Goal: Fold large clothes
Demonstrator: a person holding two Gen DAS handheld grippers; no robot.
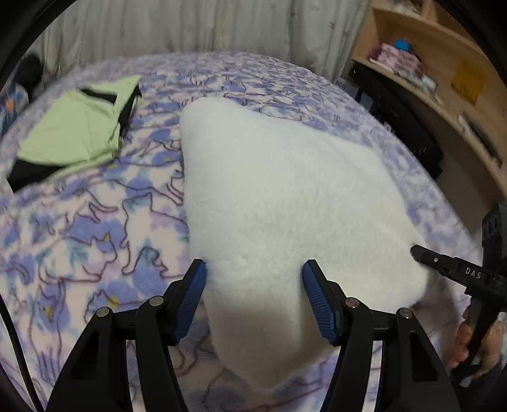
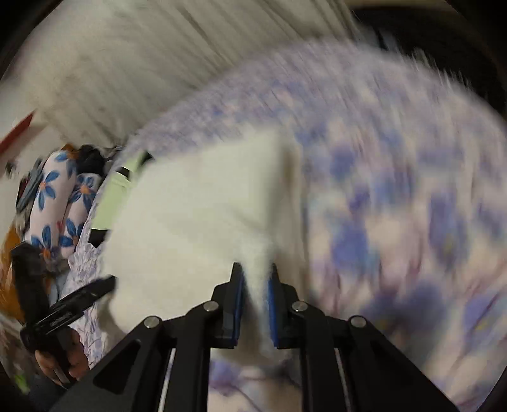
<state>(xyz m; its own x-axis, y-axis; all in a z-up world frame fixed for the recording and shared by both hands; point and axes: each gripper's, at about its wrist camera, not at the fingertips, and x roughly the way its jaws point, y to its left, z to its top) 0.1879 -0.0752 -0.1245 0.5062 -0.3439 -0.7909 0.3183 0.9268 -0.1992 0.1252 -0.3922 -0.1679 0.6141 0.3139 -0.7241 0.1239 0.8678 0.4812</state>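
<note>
A white fleece garment (image 1: 285, 177) lies spread on the purple floral bedspread (image 1: 79, 228). My left gripper (image 1: 254, 269) is open over its near-left corner; the cloth lies between the blue pads (image 1: 320, 304), which stand wide apart. At the right edge, my right gripper (image 1: 421, 253) reaches the garment's near-right corner. In the blurred right wrist view, my right gripper (image 2: 256, 272) is shut on a ridge of the white fleece garment (image 2: 196, 202), pinched between narrow-set pads. The left gripper (image 2: 104, 285) shows at the left, held by a hand (image 2: 76, 358).
A folded green and black garment (image 1: 76, 130) lies at the bed's far left. A wooden shelf (image 1: 443, 63) with dark items (image 1: 405, 126) below stands right of the bed. A pale curtain (image 1: 190, 25) hangs behind. Blue-flowered pillows (image 2: 54, 196) lie at the far left.
</note>
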